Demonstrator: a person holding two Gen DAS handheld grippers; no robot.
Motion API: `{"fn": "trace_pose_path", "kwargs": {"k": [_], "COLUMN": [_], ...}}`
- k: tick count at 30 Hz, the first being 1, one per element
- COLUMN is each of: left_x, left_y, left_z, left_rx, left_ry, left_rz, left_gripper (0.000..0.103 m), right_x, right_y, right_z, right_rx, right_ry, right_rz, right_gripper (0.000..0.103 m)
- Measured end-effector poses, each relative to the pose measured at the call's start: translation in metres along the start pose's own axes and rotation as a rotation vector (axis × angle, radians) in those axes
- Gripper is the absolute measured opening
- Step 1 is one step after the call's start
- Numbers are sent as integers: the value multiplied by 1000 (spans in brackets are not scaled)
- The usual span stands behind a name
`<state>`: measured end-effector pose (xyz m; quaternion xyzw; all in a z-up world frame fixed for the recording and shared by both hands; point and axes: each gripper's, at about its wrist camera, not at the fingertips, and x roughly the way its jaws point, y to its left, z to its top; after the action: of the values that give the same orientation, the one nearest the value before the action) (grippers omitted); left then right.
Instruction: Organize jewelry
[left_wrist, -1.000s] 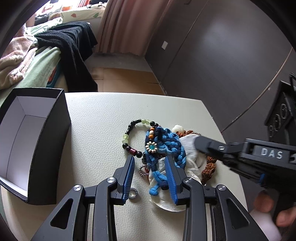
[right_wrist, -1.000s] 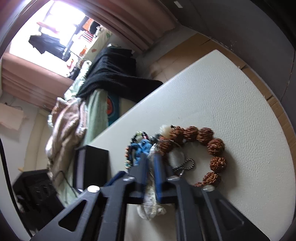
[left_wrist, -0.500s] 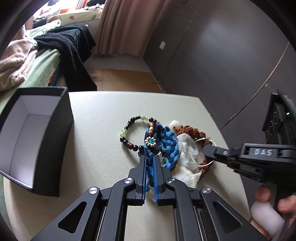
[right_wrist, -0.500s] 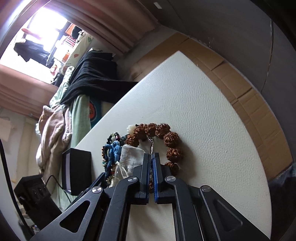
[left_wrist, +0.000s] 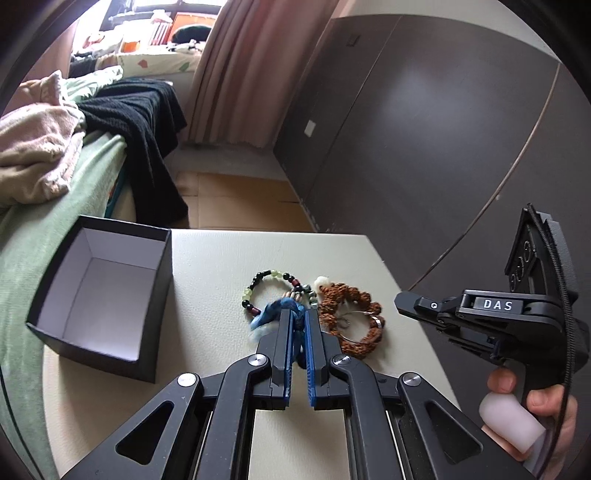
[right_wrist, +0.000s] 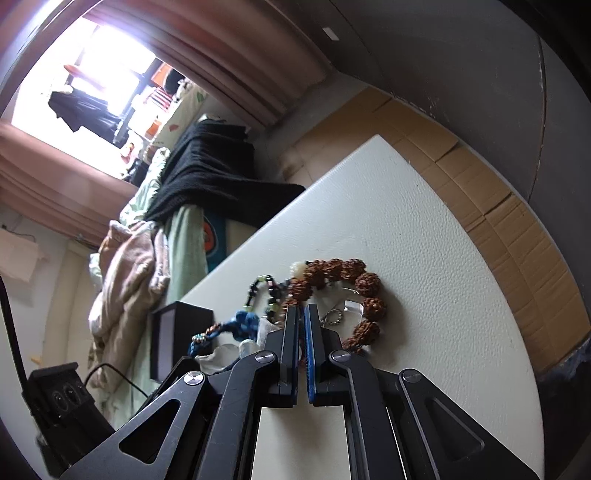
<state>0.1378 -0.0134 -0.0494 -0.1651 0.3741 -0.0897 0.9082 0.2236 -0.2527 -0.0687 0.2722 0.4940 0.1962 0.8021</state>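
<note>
Left gripper (left_wrist: 297, 317), nearest the left wrist camera, has its two black fingers with blue pads drawn almost together on a blue braided cord bracelet (left_wrist: 275, 314), pinching it near the middle of the pale leather-textured table top (left_wrist: 207, 273). Judging from this, the step in hand is lifting that bracelet out of the tangled pile. The bracelet's long axis runs roughly from the fingers out toward the table's left side, its loose end trailing that way; in the right wrist view the same blue cord (right_wrist: 242, 325) appears lifted, with a small beaded flower charm (right_wrist: 201, 338) at its end. Right gripper (right_wrist: 301, 317) also has its fingers nearly together, low over the pile, but whether anything is caught between them cannot be told; in the left view it hovers off the table's right edge (left_wrist: 413, 301). Just beyond the left fingers lies a loop of black, green and red beads (left_wrist: 267, 288), and touching it on the right a ring of large rough brown seed beads (left_wrist: 351, 321) with a thin metal key ring (left_wrist: 347, 321) inside it. Toward the table's left edge sits an open black cardboard box with a white interior (left_wrist: 103, 295), upright and well apart from the pile. The next move, as a judgement, calls for raising the blue bracelet clear without dragging the neighbouring beads, then carrying it left over the box rim before letting go. Beyond the table, a bed with green and pink bedding (left_wrist: 33, 155) and a pink curtain (left_wrist: 240, 70) fill the far background.
</note>
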Motion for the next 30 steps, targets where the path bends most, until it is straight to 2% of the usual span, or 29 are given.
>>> {"fn": "trace_pose_path", "kwargs": {"k": [3,5,8,10,18,19,20,21,23,25,30], "left_x": [-12,-13,-13,-14,4,5,6,6,4,2,10], "left_y": [1,3,9,13,20,20,20,20,21,24,33], "left_z": [-3,-5,-13,-15,-28,-28,-29,-29,-30,-29,-29], "left_rx": [-5,-5,-3,-10,-19,-18,-16,-14,-18,-22,-52], "left_ry": [-3,29,68,81,236,241,243,242,226,202,218], "left_rz": [-10,-15,31,36,75,77,82,90,115,130,152], "left_gripper": [4,4,4,4,7,10,20,39,65,67,67], "right_x": [-7,-9,-8,-7,-9,-10,-11,-12,-15,-17,-20], "right_y": [9,14,25,29,35,36,36,36,34,32,17], "right_z": [-5,-9,-18,-23,-37,-38,-39,-39,-39,-37,-27], "right_rx": [-12,-21,-46,-62,-86,-90,-93,-95,-95,-90,-55], "right_ry": [-16,-14,0,8,25,25,24,24,23,17,1], "right_rz": [18,32,43,42,42,39,37,37,41,43,8], "right_gripper": [5,5,5,5,5,5,5,5,5,5,5]}}
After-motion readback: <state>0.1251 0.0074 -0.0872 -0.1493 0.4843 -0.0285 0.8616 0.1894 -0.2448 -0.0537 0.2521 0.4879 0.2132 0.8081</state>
